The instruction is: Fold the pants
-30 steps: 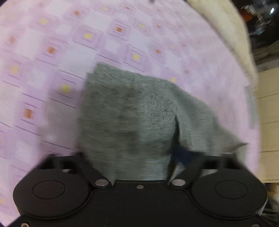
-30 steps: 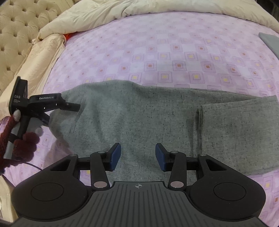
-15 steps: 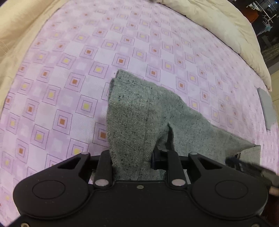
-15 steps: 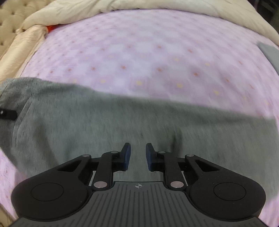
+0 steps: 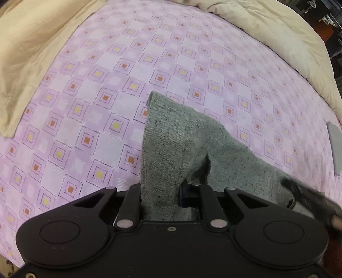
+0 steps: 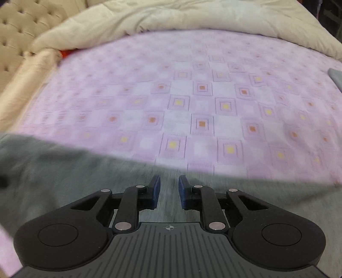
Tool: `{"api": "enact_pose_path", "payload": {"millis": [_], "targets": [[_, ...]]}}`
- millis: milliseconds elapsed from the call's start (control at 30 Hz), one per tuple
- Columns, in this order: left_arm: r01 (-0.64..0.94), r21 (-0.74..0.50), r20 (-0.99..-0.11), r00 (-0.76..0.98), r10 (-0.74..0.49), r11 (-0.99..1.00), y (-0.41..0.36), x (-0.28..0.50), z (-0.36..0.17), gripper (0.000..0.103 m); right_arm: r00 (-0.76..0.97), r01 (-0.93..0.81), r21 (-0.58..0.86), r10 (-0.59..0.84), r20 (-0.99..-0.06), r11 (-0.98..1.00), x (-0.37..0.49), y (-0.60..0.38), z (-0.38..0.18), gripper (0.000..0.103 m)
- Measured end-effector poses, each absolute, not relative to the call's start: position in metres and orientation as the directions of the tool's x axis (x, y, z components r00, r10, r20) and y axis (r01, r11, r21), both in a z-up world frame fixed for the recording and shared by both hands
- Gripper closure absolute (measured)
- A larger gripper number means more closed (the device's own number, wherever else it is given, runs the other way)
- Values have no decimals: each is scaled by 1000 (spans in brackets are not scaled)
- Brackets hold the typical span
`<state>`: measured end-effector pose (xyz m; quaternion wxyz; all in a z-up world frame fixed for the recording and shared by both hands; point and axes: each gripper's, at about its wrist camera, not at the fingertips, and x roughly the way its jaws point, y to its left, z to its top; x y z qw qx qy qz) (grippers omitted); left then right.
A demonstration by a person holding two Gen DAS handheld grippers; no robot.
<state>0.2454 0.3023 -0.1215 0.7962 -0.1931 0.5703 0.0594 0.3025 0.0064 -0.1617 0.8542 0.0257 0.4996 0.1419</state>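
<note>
The grey speckled pants (image 5: pixel 181 141) lie on the purple patterned bedspread (image 5: pixel 96 96). My left gripper (image 5: pixel 160 196) is shut on an end of the pants and holds it lifted, with the cloth draping over the fingers. In the right wrist view the pants (image 6: pixel 74 177) spread across the lower part, blurred by motion. My right gripper (image 6: pixel 169 190) hovers low over the pants with its blue pads (image 6: pixel 155 192) a narrow gap apart and nothing between them. The right gripper shows blurred at the right edge of the left wrist view (image 5: pixel 310 196).
A cream duvet (image 6: pixel 192 19) is bunched along the far edge of the bed. A beige cover (image 5: pixel 32 42) lies at the left, by a tufted headboard (image 6: pixel 21 21). A small folded grey item (image 5: pixel 334 147) lies at the far right. A red item (image 6: pixel 66 52) peeks out under the duvet.
My left gripper has lifted the pants end and carried it. My right gripper has narrowed its jaws and moved forward over the pants toward their far edge.
</note>
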Motion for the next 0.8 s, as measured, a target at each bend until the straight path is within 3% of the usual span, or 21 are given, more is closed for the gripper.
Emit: {"api": "enact_pose_path", "payload": {"millis": [267,633,800], "targets": [[-304,-222,-916,391,-91,926,269,233,-80,88,315,-197,153,210,-925,968,230,-29,-201,84],[-236,-176,-871,490,-39,956,144,217,11,91,373,-270,350,433,-821,897,229,-88,-154,87],[-130,-192,-858,503,-102,973,52,222,17,92,395,-264,371,451,-800,890,224,-140,-147,87]]}}
